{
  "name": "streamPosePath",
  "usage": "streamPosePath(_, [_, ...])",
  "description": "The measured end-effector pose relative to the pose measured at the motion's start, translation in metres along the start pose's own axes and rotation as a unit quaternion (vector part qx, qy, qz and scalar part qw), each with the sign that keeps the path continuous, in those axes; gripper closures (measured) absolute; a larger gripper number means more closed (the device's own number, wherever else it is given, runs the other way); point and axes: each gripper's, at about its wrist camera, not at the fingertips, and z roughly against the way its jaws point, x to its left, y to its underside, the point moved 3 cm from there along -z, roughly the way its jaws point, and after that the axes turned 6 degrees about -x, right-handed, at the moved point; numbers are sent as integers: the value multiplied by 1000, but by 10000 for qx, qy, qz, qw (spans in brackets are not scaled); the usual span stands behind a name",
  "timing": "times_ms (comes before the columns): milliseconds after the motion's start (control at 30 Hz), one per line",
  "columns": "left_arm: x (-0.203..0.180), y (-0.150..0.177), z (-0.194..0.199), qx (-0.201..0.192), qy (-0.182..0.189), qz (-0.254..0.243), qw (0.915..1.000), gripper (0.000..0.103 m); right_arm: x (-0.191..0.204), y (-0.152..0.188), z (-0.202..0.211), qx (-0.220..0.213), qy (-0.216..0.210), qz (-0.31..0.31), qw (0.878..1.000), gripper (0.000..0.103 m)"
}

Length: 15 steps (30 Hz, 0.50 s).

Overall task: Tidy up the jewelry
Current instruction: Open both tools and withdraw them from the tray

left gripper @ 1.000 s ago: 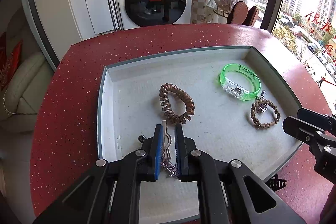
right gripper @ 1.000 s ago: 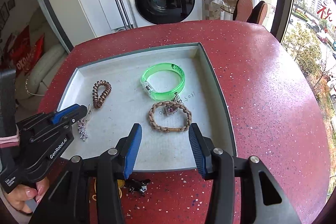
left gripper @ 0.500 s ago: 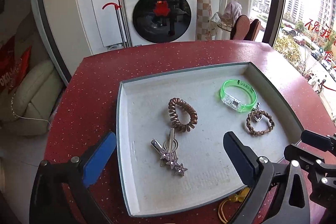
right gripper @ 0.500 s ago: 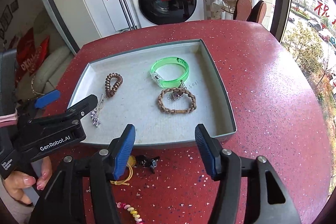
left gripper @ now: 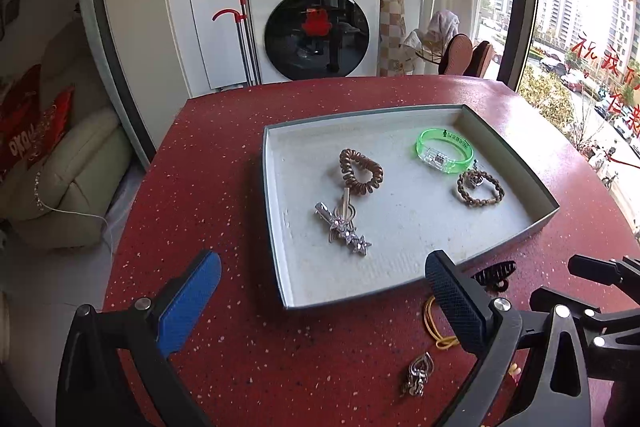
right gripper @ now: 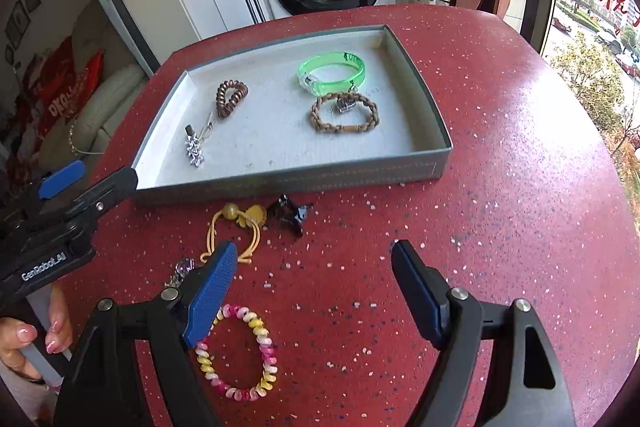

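A grey tray (left gripper: 276,227) on the red table holds a brown spiral hair tie (left gripper: 360,177), a green bracelet (left gripper: 444,149), a braided brown bracelet (left gripper: 480,189) and a silver star hair clip (left gripper: 344,229). My left gripper (left gripper: 323,261) is wide open and empty, held back from the tray's near corner. In front of the tray (right gripper: 280,179) lie a yellow hair tie (right gripper: 236,227), a black claw clip (right gripper: 290,213), a pink and yellow spiral tie (right gripper: 240,351) and a small silver piece (right gripper: 182,269). My right gripper (right gripper: 314,251) hangs over the table beside them, jaws opening, nothing between them.
The left gripper (right gripper: 102,173) shows at the left of the right wrist view, with a person's hand (right gripper: 24,339) below it. A silver heart pendant (left gripper: 418,373) lies on the table. Beyond the table stand a washing machine (left gripper: 316,27), a sofa (left gripper: 72,179) and a window.
My left gripper opened, let go of the star hair clip in the tray and drew back. My right gripper backed off the tray to above the loose pieces, its jaws widening.
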Motion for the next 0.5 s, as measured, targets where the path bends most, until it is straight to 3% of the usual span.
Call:
streamPosePath(200, [-8, 35, 9, 344, 355, -175, 9986, 0, -4, 27, 5, 176, 5, 6, 9998, 21])
streamPosePath(500, [-18, 68, 4, 723, 393, -247, 9963, 0, 8, 54, 10, 301, 169, 325, 9989, 21])
